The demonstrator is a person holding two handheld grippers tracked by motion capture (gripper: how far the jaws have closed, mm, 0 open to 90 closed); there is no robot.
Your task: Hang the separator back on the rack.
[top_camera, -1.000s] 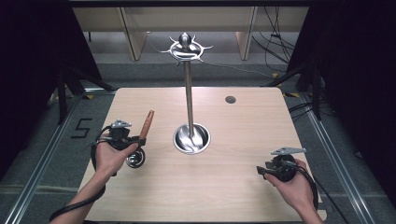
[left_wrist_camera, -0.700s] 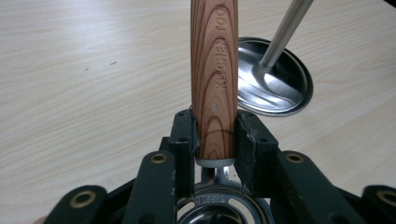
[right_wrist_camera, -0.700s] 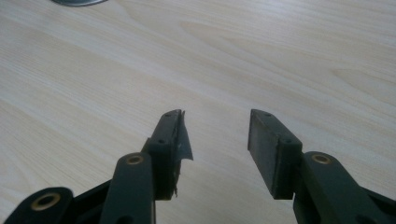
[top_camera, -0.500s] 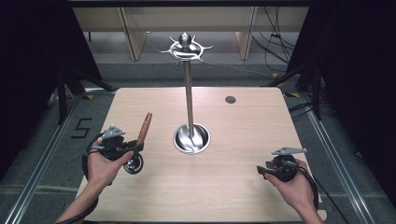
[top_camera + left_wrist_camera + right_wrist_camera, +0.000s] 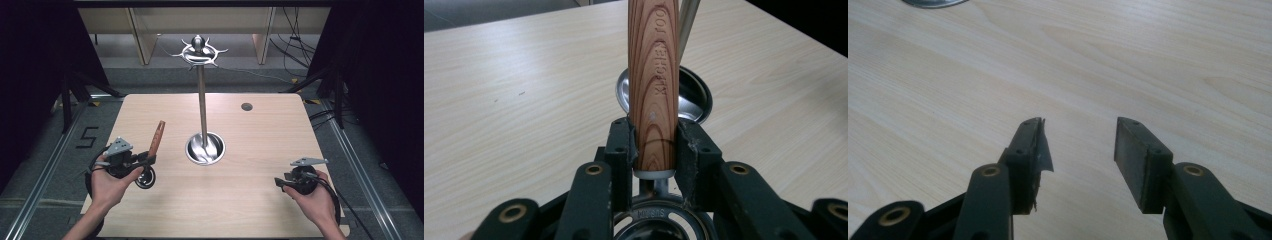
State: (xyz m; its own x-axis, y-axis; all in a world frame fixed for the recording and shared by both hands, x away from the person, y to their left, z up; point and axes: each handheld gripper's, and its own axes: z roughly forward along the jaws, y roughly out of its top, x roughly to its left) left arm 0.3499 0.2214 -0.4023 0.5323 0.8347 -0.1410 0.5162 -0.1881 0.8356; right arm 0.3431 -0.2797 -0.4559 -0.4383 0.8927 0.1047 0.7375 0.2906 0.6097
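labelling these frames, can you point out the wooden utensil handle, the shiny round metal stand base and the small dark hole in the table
wooden utensil handle [image 5: 654,85], left gripper view, mid shaft.
shiny round metal stand base [image 5: 216,150], high view, right side of dish.
small dark hole in the table [image 5: 246,106], high view, centre.

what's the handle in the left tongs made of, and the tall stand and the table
Handle: looks like varnished wood, with reddish-brown grain bands and stamped lettering. Stand: polished metal, probably steel, bright and mirror-like at the round base. Table: pale wood-grain top, matte; it could be laminate.
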